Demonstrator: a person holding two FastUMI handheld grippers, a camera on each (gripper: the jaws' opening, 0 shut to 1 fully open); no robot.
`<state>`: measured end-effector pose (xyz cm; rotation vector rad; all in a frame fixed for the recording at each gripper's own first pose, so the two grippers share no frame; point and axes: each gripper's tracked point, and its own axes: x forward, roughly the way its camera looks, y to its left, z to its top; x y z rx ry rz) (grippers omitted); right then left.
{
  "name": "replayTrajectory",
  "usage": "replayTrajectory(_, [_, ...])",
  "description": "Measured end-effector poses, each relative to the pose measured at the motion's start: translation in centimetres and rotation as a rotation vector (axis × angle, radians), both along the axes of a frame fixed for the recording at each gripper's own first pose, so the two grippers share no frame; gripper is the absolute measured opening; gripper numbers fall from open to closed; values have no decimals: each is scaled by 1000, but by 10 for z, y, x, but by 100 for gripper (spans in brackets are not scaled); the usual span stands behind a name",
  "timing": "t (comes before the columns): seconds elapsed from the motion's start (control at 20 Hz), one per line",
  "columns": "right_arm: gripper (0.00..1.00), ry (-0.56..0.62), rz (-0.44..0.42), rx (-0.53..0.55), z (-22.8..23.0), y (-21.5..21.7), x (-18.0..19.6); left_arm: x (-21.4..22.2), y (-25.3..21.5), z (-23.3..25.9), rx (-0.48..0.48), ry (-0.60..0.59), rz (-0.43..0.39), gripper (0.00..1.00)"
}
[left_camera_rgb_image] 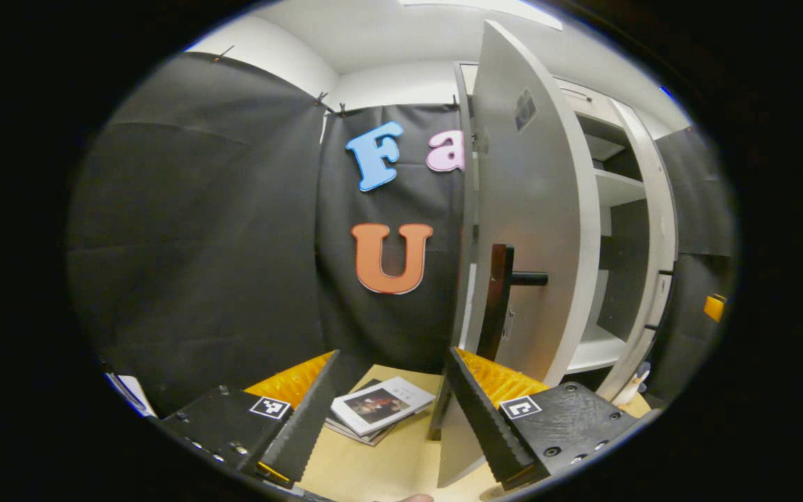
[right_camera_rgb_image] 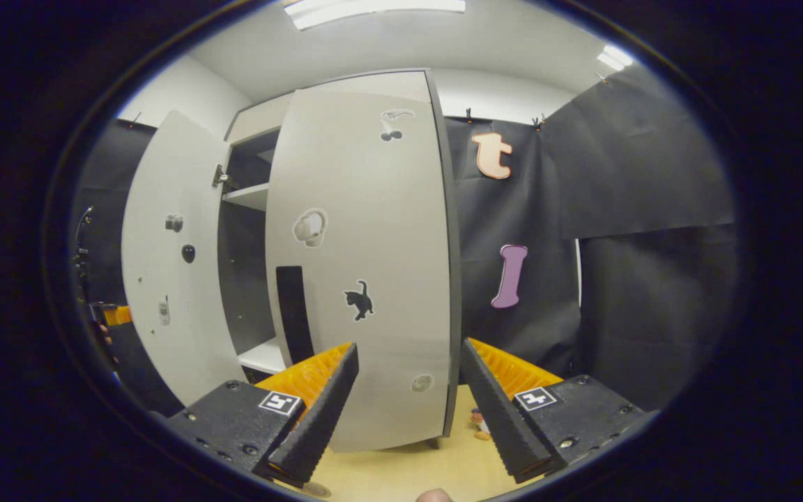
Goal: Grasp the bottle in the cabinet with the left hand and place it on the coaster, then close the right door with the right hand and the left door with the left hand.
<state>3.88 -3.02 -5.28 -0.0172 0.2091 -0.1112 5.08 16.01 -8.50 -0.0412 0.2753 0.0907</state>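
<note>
**Cabinet doors: right door almost shut, left door standing open; both grippers empty**

Left gripper (left_camera_rgb_image: 387, 418): jaws spread wide with nothing between them. It hangs above the pale tabletop (left_camera_rgb_image: 401, 464), facing the left door (left_camera_rgb_image: 534, 230), which stands swung out from the cabinet (left_camera_rgb_image: 642, 230). The door's dark handle (left_camera_rgb_image: 506, 293) juts toward the camera just above the right finger. No finger touches the door or the handle. Past the door's edge, white shelves (left_camera_rgb_image: 617, 188) and a dark interior are visible. A small stack of books (left_camera_rgb_image: 377, 408) lies on the tabletop between the fingers but farther off, near the black cloth wall.

Right gripper (right_camera_rgb_image: 408, 411): jaws likewise wide open and holding nothing. It faces the front of the right door (right_camera_rgb_image: 366, 265), which carries several small stickers, among them a black cat (right_camera_rgb_image: 358, 300). This door appears closed or very nearly so; the fisheye bend makes the last gap hard to judge. Beside it the left door is seen opened outward, with a shelf in the gap between the two.

Bottle and coaster: a small object (right_camera_rgb_image: 479, 424) stands on the tabletop by the right door's lower corner, too small to identify; I cannot tell where the bottle is.
</note>
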Motion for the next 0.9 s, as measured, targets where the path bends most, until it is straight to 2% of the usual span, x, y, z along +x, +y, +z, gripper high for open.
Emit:
replayTrajectory(0.1, [96, -2, -7, 2, 2, -8, -4, 0, -16, 1, 6, 0, -23, 93])
replayTrajectory(0.2, [96, -7, -17, 7, 5, -17, -9, -1, -25, 3, 20, -3, -34, 98])
replayTrajectory(0.25, [96, -4, -21, 9, 5, -20, -11, -1, -28, 2, 18, -3, -36, 93])
replayTrajectory(0.3, [92, -1, -26, 9, 4, -24, -14, 1, -31, 1, 9, -4, -38, 93])
replayTrajectory(0.35, [96, -1, -28, 11, 5, -27, -16, 1, -34, 0, -5, -3, -39, 93])
replayTrajectory(0.55, [96, -3, -39, 4, 8, -38, -21, 2, -51, -1, -45, -4, -59, 94])
replayTrajectory(0.6, [97, -3, -40, -1, 9, -40, -23, 3, -56, -1, -45, -7, -68, 98])
replayTrajectory(0.7, [96, -7, -46, -3, 11, -43, -25, 6, -66, -2, -52, -11, -85, 94])
replayTrajectory(0.9, [96, -10, -57, -8, 14, -51, -30, 12, -92, 0, -85, -23, -138, 95])
